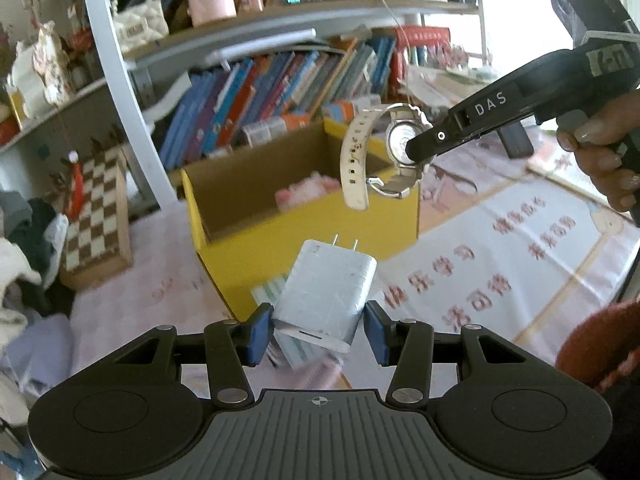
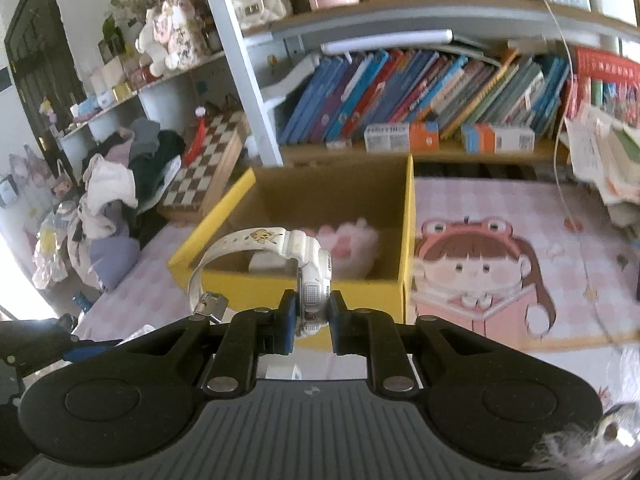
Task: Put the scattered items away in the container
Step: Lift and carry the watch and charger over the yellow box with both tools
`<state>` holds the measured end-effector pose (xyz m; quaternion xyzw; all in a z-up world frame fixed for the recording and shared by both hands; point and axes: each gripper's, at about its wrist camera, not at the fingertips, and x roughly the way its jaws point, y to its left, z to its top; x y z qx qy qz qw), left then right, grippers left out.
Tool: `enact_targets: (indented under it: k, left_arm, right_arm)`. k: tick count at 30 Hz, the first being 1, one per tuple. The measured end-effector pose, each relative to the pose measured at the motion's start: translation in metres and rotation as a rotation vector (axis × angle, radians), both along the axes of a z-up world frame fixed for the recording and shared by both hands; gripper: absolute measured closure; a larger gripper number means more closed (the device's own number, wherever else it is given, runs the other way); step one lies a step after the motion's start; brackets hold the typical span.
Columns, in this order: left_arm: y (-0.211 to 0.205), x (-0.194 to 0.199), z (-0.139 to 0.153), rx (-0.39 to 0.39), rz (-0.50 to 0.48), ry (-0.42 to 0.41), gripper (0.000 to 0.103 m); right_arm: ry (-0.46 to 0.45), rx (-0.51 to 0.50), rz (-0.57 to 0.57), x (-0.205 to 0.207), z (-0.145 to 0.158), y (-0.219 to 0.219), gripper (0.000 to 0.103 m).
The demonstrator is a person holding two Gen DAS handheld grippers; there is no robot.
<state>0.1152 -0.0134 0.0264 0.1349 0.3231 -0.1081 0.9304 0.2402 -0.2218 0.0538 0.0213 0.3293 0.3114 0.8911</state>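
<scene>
Half the pink plush toy (image 2: 352, 250) hides behind the yellow cardboard box (image 2: 352, 292) wall. Right gripper (image 2: 312, 316) fingers clamp the white wristwatch (image 2: 314, 280) above the box; left gripper (image 1: 318, 330) fingers grasp the white wall charger (image 1: 326, 292) nearby.

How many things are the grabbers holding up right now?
2. The white charger sits in the left gripper, and the white watch is pinched by the right gripper, above the yellow box.

Yellow box (image 2: 402, 296) with brown inside; white watch (image 2: 310, 276), yellow cartoon print on strap; white charger (image 1: 326, 292); brown-and-white checked board (image 2: 200, 172); pink-checked surface (image 2: 500, 208).
</scene>
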Motion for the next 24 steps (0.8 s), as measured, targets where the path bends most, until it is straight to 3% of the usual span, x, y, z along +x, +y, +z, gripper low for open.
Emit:
enact_targets:
  k: [7, 9, 15, 24]
  left_arm:
    - [0.009, 0.02, 0.018, 0.046, 0.02, -0.083, 0.056]
    - [0.011, 0.028, 0.021, 0.059, 0.027, -0.09, 0.056]
    - [0.008, 0.056, 0.024, 0.098, 0.032, -0.1, 0.056]
    - [0.012, 0.055, 0.031, 0.072, 0.067, -0.126, 0.056]
  right_arm:
    - [-0.081, -0.01, 0.023, 0.023, 0.02, 0.005, 0.089]
    - [-0.106, -0.002, 0.039, 0.029, 0.026, 0.006, 0.099]
    - [-0.153, -0.096, 0.06, 0.058, 0.029, 0.025, 0.101]
    - [-0.106, -0.043, 0.07, 0.052, 0.024, 0.004, 0.101]
